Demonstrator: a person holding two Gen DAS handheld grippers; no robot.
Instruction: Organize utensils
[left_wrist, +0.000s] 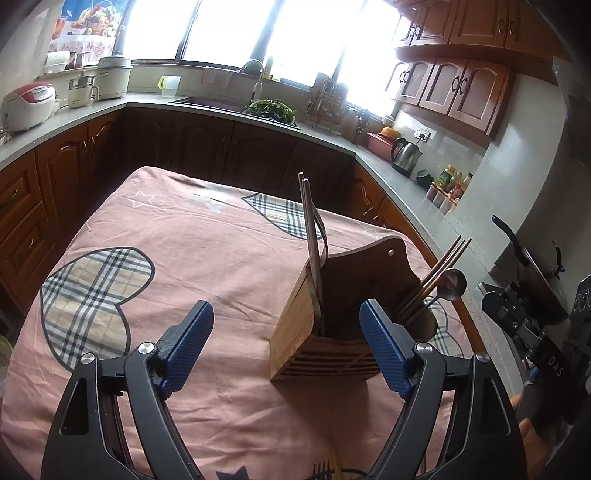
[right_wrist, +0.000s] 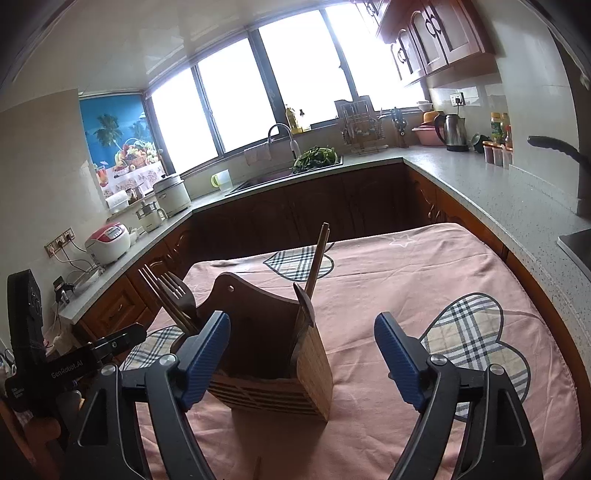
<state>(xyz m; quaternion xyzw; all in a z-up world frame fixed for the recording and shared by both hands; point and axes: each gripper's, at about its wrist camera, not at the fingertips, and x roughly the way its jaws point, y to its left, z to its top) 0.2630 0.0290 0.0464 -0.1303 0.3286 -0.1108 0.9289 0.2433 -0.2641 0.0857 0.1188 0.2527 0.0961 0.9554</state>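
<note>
Left wrist view: a wooden utensil holder stands upright on a table covered by a pink cloth with plaid hearts. Its near-left compartment holds a pair of chopsticks leaning upright, with a curved handle beside them. The far-right compartment holds another pair of chopsticks and a spoon, bowl upward. The left gripper has its blue-padded fingers spread wide — nothing sits between the pads. The holder lies toward the right finger, whose pad overlaps its front edge in the picture; contact cannot be confirmed. The other gripper's black body shows at the right edge.

Right wrist view: the same holder stands toward the left finger. One compartment shows chopsticks angled up; at the left side a fork and dark handles protrude. The right gripper is spread wide and empty — its left pad overlaps the holder's edge, its right pad stands over bare cloth.
</note>
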